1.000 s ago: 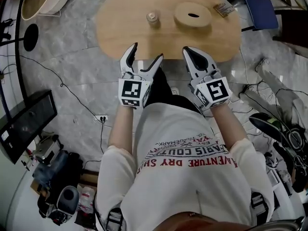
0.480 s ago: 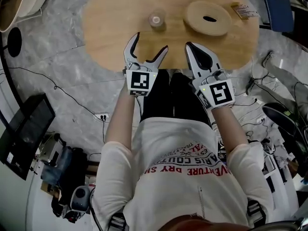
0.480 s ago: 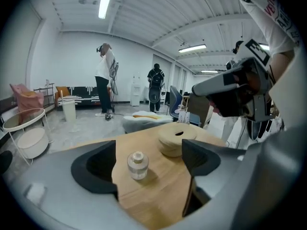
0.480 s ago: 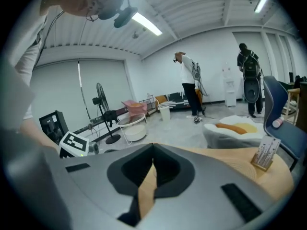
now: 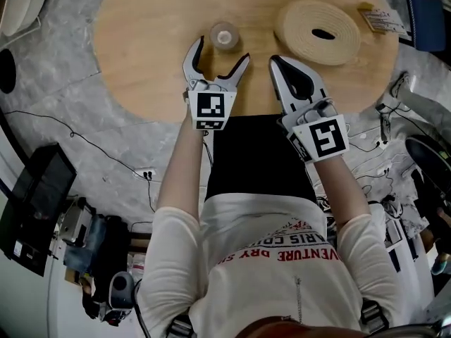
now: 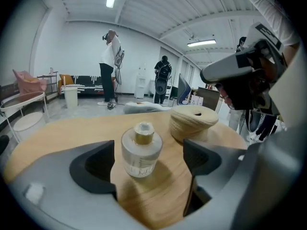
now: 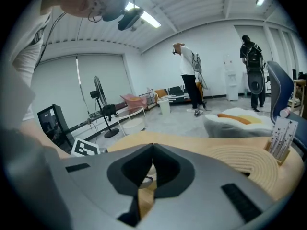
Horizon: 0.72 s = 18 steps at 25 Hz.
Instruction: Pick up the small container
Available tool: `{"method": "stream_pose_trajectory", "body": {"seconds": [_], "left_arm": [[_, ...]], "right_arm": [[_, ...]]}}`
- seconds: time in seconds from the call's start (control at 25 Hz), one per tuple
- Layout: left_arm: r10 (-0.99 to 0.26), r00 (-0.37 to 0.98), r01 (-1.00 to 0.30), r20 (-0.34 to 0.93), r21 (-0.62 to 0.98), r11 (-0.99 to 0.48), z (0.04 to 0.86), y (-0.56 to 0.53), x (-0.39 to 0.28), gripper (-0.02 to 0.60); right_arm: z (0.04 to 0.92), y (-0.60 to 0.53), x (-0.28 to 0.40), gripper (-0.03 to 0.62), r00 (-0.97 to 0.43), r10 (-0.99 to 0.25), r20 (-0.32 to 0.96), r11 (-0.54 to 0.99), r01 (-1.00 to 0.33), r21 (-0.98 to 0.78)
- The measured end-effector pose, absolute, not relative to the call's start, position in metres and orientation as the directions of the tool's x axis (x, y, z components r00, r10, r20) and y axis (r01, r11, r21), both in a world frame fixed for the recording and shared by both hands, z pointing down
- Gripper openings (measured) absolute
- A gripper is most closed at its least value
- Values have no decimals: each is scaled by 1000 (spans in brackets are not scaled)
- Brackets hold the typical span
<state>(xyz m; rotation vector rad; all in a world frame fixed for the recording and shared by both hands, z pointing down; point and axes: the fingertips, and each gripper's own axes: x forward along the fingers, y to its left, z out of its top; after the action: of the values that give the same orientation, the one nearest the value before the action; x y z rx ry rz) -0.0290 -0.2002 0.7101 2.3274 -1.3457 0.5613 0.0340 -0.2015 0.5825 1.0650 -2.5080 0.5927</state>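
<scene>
The small container [image 5: 225, 36] is a squat clear jar with a narrow neck, upright on the oval wooden table [image 5: 141, 55]. My left gripper [image 5: 220, 52] sits just short of it, and its jaws are opening. In the left gripper view the container [image 6: 140, 150] stands in line with the gap, a little past the dark pads [image 6: 93, 166], touching neither; nothing is held by the left gripper [image 6: 148, 161]. My right gripper [image 5: 277, 62] lies to the right near the table's front edge. Its jaws meet and nothing is between them in the right gripper view [image 7: 152, 152].
A round coiled disc with a slot [image 5: 317, 21] lies to the right of the container, also seen as the disc [image 6: 194, 121]. A small card stand [image 5: 384, 18] is at the far right edge. A blue chair [image 5: 430, 13] and floor cables surround the table. People stand in the room beyond.
Both grippers have moved forward over the table, the left one closing in on the container. The left jaws stand wider than before.
</scene>
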Motion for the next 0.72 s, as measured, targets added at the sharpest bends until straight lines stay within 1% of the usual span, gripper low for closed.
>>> {"method": "stream_pose_trajectory", "body": {"seconds": [0.16,0.4,0.68,0.72], "left_arm": [[-736,444,-884,511,116,-452,729,-214,-20,434],[-773,406,-898,487,57,-436,741,-236,-24,434],[-739,341,-902,581,-20,-432,760,-238,-25,426],[-744,327,-908,583,-26,-419,760,-239,-26,405]], "right_arm": [[602,-203,37,-3,-658,-579,482,627,-737,-253],[615,-206,42,-5,-664,-580,472,623,-735,-268],[626,-209,51,-3,-656,-586,475,606,-744,-280],[628,-210,53,-3,-656,-586,477,604,-745,-283]]}}
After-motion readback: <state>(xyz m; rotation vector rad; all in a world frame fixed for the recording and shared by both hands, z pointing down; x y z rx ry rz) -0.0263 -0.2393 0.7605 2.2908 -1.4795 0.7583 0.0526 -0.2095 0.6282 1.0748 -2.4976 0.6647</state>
